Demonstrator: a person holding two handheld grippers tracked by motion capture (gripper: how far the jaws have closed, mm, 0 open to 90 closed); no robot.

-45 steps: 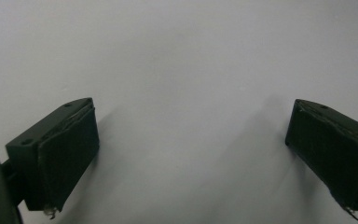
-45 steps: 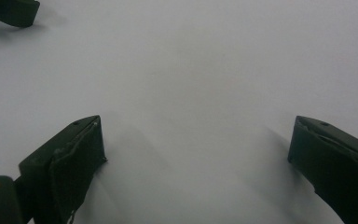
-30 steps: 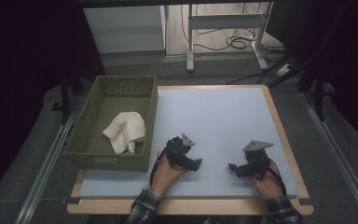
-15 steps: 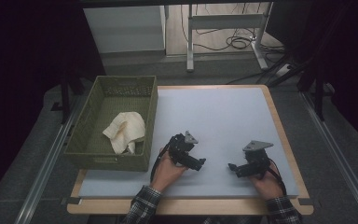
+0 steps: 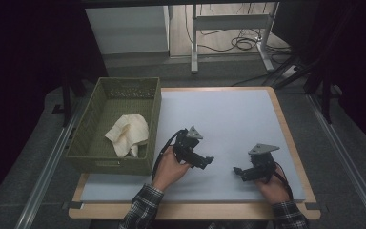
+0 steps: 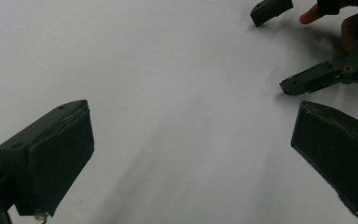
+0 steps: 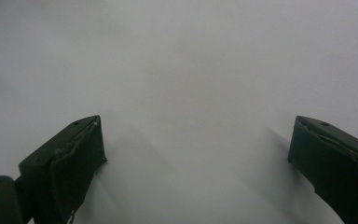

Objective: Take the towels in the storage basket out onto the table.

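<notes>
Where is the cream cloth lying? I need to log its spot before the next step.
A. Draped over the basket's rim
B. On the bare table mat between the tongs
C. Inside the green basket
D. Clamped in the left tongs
C: the cream cloth lies on the floor of the green basket, while both tongs stand open over the mat.

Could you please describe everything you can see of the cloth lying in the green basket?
The cloth is a pale cream, soft-looking fabric, crumpled into a loose heap with folds rather than laid flat. It rests on the bottom of the green basket, toward the near right part, with one edge close to or against the right wall. Neither tool touches it; the left tool is over the table beside the basket.
</notes>
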